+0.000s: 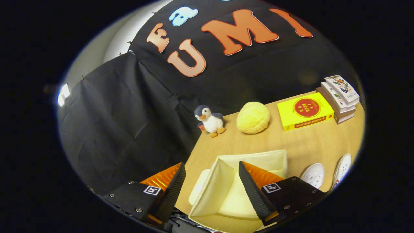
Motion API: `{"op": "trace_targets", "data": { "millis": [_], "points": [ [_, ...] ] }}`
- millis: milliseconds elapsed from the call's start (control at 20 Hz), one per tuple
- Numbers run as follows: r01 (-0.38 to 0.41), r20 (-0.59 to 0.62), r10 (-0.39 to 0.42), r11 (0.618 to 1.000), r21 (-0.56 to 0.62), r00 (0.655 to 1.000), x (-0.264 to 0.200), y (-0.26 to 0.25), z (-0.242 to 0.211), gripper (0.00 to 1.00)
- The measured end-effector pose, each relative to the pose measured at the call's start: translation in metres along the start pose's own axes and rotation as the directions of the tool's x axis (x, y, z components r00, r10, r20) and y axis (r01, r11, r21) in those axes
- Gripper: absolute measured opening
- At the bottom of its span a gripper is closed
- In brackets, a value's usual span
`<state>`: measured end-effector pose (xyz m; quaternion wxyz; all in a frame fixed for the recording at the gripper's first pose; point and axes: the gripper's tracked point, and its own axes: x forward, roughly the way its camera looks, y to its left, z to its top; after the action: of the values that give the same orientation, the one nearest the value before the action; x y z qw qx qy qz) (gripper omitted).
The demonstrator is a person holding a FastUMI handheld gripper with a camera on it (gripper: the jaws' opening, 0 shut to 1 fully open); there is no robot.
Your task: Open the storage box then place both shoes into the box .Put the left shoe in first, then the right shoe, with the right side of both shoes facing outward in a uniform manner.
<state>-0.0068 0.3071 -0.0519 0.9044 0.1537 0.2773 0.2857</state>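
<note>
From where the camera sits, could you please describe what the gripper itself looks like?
The gripper has two flat, wedge-shaped fingers with finely ribbed inner faces. Each sits on a dark block fastened by small screws and carrying a square black-and-white tag.

The tool (212, 181) has two wedge-shaped fingers set apart, their facing sides finely ribbed like woven mesh. Each finger sits on a flat, angular black block fixed with small silver screws. Each block carries a small square black-and-white marker on top. Thin dark cables show beneath the blocks.
</note>
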Motion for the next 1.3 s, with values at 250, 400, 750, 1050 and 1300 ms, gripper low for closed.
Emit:
{"op": "trace_targets", "data": {
  "millis": [250, 400, 750, 1050, 1300],
  "points": [
    [0.166, -0.005, -0.166, 0.986, 0.012, 0.986, -0.034, -0.087, -0.010, 0.98],
    [0.254, -0.043, -0.253, 0.967, 0.004, 0.966, -0.051, -0.135, -0.027, 0.98],
    [0.386, -0.227, -0.377, 0.923, -0.007, 0.898, -0.076, -0.215, -0.087, 0.98],
    [0.438, -0.383, -0.436, 0.895, -0.086, 0.815, -0.084, -0.255, -0.131, 0.99],
    [0.456, -0.465, -0.464, 0.879, -0.137, 0.754, -0.083, -0.271, -0.153, 0.99]
  ]
}}
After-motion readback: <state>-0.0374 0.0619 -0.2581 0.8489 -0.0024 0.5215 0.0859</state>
